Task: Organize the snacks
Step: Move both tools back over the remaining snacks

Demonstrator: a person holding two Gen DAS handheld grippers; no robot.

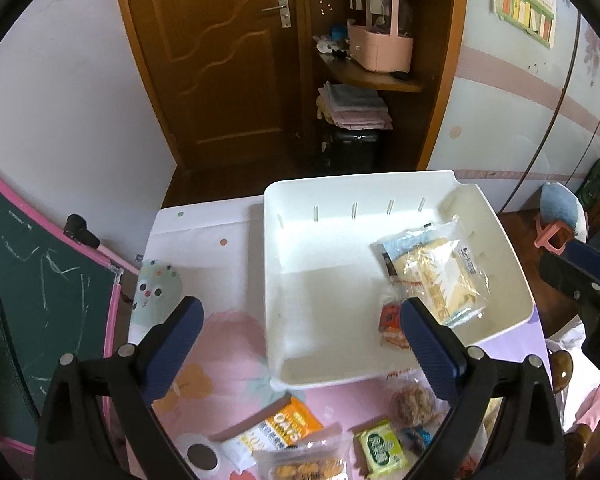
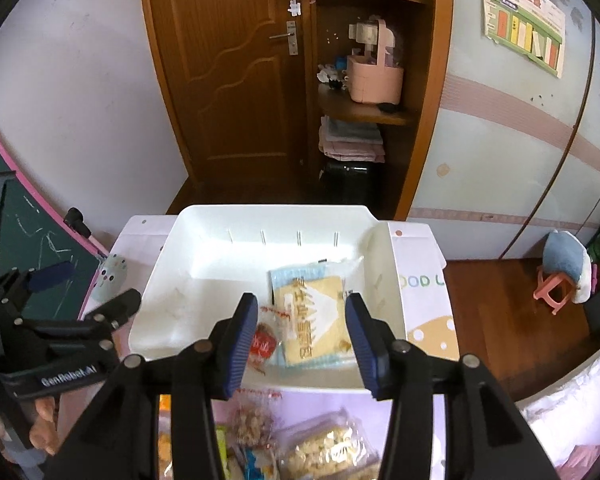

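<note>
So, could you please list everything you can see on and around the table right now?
White plastic bin: one, white, on the table's far side.
Pale-blue-and-yellow cracker packet: one, inside the bin, right part.
Small red-printed clear snack packet: one, inside the bin, touching the cracker packet's left edge.
Orange oats packet: one, on the pink tablecloth, near the bin's front.
Green square packet: one, table front.
Clear round-cookie packet: one, just before the bin.
Pink handled basket: one, on the wooden shelf.
Green chalkboard: one, left of the table.
Left gripper: open, empty.
Right gripper: open, empty, above the bin's front.
</note>
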